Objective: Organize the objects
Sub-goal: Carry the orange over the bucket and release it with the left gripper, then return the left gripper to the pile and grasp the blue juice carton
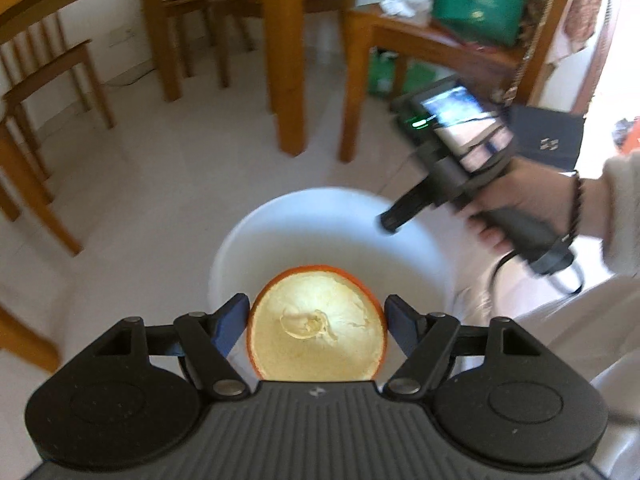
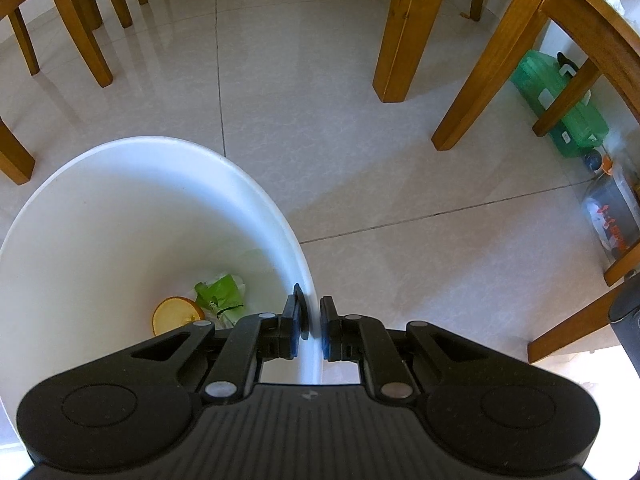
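Observation:
A hollow half orange peel [image 1: 316, 332], pale inside up, sits between the blue pads of my left gripper [image 1: 317, 300]. Both pads touch its orange rim, and it hangs over the white bin [image 1: 312, 216]. My right gripper [image 2: 314, 304] is shut on the bin's [image 2: 120, 208] thin right rim, which runs between its pads. In the left wrist view that right gripper [image 1: 390, 222] shows blurred at the bin's far right edge, held by a hand [image 1: 520, 196]. At the bin's bottom lie another orange peel half [image 2: 176, 314] and a crumpled green wrapper [image 2: 220, 292].
The bin stands on a pale tiled floor [image 2: 360, 160]. Wooden table legs [image 2: 400, 40] and chairs [image 1: 52, 76] ring it at the back and sides. A green plastic case [image 2: 560, 108] lies under a chair at the right, with a plastic bag [image 2: 612, 216] beside it.

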Available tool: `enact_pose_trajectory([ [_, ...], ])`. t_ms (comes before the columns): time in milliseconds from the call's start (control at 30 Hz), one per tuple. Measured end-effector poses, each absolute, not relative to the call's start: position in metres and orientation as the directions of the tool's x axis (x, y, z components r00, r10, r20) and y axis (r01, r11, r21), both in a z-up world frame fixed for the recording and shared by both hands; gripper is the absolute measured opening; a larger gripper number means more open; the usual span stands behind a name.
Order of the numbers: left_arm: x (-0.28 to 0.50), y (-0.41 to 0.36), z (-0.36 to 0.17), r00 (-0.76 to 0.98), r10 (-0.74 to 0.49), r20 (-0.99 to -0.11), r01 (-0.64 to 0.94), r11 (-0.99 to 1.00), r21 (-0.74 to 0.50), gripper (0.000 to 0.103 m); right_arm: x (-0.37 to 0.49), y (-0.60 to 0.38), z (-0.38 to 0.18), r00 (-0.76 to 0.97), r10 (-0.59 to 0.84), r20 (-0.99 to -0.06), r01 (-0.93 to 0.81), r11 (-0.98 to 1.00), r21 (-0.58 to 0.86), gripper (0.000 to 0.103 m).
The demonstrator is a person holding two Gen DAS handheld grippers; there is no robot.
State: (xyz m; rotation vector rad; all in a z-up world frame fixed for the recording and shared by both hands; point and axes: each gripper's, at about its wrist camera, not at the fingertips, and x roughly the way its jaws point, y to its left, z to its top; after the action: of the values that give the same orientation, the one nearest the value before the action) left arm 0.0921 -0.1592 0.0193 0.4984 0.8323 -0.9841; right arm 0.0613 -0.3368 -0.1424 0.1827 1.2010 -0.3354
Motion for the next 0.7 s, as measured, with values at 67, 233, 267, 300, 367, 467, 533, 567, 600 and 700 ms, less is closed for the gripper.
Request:
enact_pose_trajectory([
  [67, 0.087, -0.171, 0.016, 0.280, -0.537, -0.796, 0.880, 0.474, -0.010, 0.087, 0.062, -0.337, -0.142, 0.319, -0.154, -0.935, 0.352, 0.935, -0.034, 0.012],
  [233, 0.079, -0.180, 0.005, 0.287, -0.548, -0.786, 0.884, 0.467, -0.003, 0.092, 0.061, -0.338, -0.142, 0.322, -0.145, -0.936, 0.345, 0.938, -0.026, 0.012],
  [267, 0.076, -0.180, 0.005, 0.284, -0.544, -0.789, 0.885, 0.466, -0.003, 0.092, 0.062, -0.338, -0.143, 0.323, -0.143, -0.936, 0.344, 0.939, -0.025, 0.012],
  [300, 0.077, -0.178, 0.004, 0.280, -0.541, -0.793, 0.885, 0.466, -0.005, 0.092, 0.061, -0.339, -0.143, 0.322, -0.142, -0.936, 0.344, 0.939, -0.024, 0.012],
  [367, 0.079, -0.171, 0.002, 0.285, -0.531, -0.798, 0.876, 0.482, -0.009, 0.092, 0.061, -0.338, -0.143, 0.323, -0.143, -0.936, 0.338, 0.941, -0.028, 0.012],
  [467, 0.083, -0.158, 0.001, 0.285, -0.531, -0.798, 0.864, 0.503, -0.026, 0.092, 0.061, -0.338, -0.143, 0.322, -0.143, -0.936, 0.331, 0.943, -0.030, 0.012],
  [533, 0.086, -0.151, -0.001, 0.291, -0.525, -0.799, 0.852, 0.522, -0.032, 0.093, 0.060, -0.338, -0.143, 0.323, -0.141, -0.936, 0.330, 0.944, -0.029, 0.012],
  [567, 0.088, -0.147, -0.002, 0.302, -0.517, -0.801, 0.843, 0.537, -0.029, 0.093, 0.060, -0.338, -0.143, 0.322, -0.142, -0.936, 0.328, 0.944, -0.030, 0.012],
  [600, 0.089, -0.143, -0.002, 0.310, -0.511, -0.802, 0.837, 0.547, -0.024, 0.093, 0.060, -0.338, -0.143, 0.322, -0.144, -0.936, 0.323, 0.946, -0.035, 0.012],
  [700, 0.091, -0.129, -0.007, 0.343, -0.494, -0.799, 0.813, 0.582, -0.011, 0.094, 0.062, -0.333, -0.143, 0.322, -0.165, -0.932, 0.301, 0.951, -0.064, 0.012],
])
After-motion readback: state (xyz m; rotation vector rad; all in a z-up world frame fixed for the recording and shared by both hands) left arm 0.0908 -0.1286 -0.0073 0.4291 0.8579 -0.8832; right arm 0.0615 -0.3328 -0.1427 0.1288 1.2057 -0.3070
